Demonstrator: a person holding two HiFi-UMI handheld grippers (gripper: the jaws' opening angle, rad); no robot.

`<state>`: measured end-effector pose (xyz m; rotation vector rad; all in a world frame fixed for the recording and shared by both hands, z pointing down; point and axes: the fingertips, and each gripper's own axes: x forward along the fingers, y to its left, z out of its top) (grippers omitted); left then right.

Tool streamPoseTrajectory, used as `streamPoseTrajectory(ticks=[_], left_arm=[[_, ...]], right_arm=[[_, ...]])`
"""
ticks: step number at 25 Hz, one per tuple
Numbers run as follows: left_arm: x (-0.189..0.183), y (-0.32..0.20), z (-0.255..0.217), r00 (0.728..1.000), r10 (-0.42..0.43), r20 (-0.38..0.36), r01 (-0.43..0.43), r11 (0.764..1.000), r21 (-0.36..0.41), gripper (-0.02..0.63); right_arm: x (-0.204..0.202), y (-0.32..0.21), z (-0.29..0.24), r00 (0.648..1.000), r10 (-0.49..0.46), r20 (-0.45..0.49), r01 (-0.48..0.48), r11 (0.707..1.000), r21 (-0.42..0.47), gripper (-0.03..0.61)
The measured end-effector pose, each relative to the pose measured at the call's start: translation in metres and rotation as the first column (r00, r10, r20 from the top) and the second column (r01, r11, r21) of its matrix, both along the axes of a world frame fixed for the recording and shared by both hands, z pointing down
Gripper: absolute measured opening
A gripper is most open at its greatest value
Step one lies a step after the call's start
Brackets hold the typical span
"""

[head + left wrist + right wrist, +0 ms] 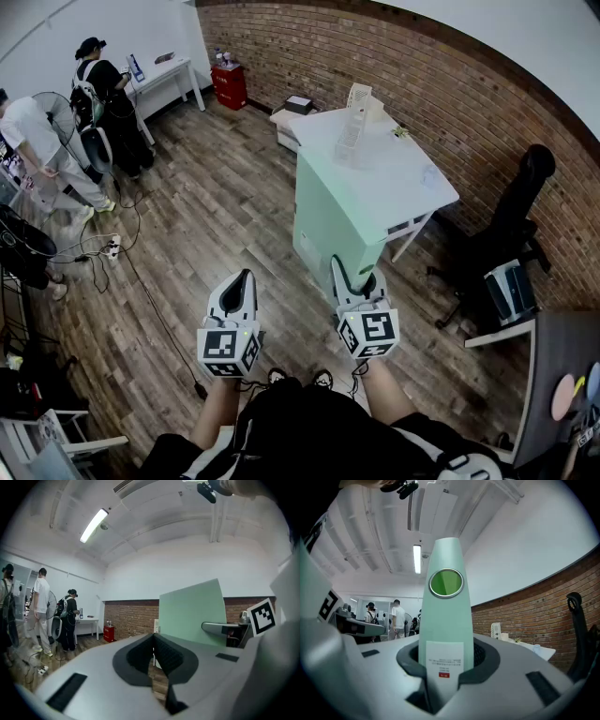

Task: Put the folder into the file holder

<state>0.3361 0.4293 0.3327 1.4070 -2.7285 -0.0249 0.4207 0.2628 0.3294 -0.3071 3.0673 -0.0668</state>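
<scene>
A mint-green folder [330,214] stands upright in front of me, and my right gripper [354,274] is shut on its spine. In the right gripper view the spine [446,620] fills the middle, with a round finger hole on top and a white label between the pads. My left gripper [244,279] hangs level to the left of it, shut and empty; its pads [161,651] meet with nothing between them. On the white table [412,183] beyond the folder stand a see-through rack [350,137] and a white slotted file holder [359,95]. From the left gripper view the folder [192,611] shows as a broad green face.
A black office chair [514,220] stands right of the table, by the brick wall [441,75]. Two people [103,94] stand at the far left near a fan and a desk. Cables [117,248] lie on the wooden floor. A red cabinet [229,86] is at the back.
</scene>
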Motion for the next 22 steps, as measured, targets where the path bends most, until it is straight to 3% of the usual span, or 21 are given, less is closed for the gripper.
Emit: streamPoseTrajectory(ticks=[9,14,18,22], left_arm=[[-0.026,0.035,0.018,0.999,0.013,-0.049,-0.013,1.000,0.002,0.021],[-0.041,0.058,0.028,0.996,0.032,-0.086,-0.031,0.999,0.014,0.021],[-0.052,0.083,0.052,0.990,0.059,-0.127,-0.058,0.998,0.010,0.021],[-0.077,0.099,0.075,0.985,0.035,-0.171,-0.038,0.999,-0.012,0.021]], right_arm=[[-0.030,0.035,0.014,0.998,-0.003,-0.062,0.004,1.000,0.014,0.146],[-0.049,0.053,0.024,0.996,0.004,-0.090,-0.007,1.000,-0.026,0.143],[-0.064,0.071,0.032,0.995,0.011,-0.103,-0.013,1.000,-0.018,0.141],[-0.079,0.075,0.038,0.994,0.016,-0.112,-0.018,1.000,-0.017,0.141]])
